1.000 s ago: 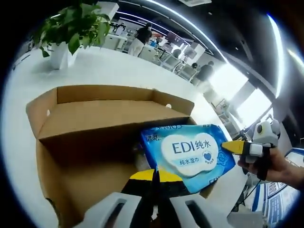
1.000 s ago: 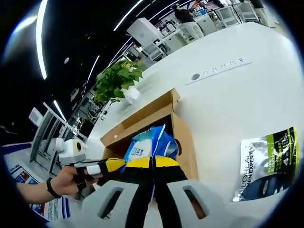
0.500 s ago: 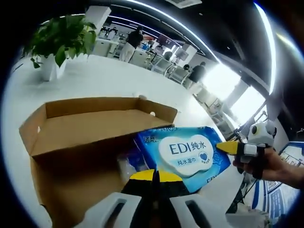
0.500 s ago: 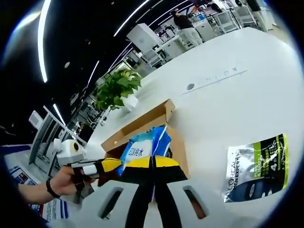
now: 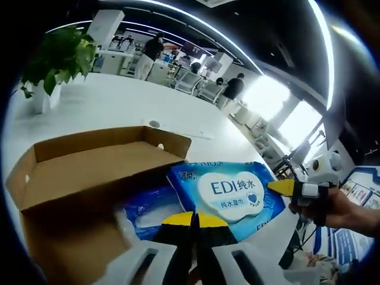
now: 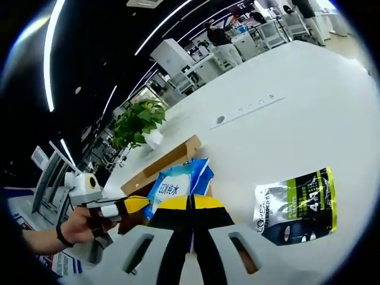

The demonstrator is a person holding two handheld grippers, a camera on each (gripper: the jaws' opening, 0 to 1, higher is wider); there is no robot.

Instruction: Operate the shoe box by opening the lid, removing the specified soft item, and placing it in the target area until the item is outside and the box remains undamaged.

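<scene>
The open cardboard shoe box point(image 5: 89, 157) lies on the white table, its lid folded back. A blue wet-wipes pack marked EDI point(image 5: 228, 193) hangs above the box's right end. My left gripper point(image 5: 194, 219) is shut on the pack's near edge. From the right, my right gripper point(image 5: 279, 186), held by a hand point(image 5: 332, 208), pinches its far corner. In the right gripper view, my right gripper point(image 6: 191, 202) is shut on the pack point(image 6: 175, 185), with the left gripper point(image 6: 139, 205) at its left side and the box point(image 6: 172, 159) behind. Another blue packet point(image 5: 148, 211) lies inside the box.
A black and green pouch point(image 6: 297, 205) lies flat on the white table point(image 6: 297, 119) to the right of the box. A potted plant point(image 6: 139, 119) stands beyond the box, and a socket strip point(image 6: 246, 110) is set into the table. People and desks fill the background.
Both grippers have lifted the wet-wipes pack higher and further out of the box. The box now sits lower and smaller in both views.
</scene>
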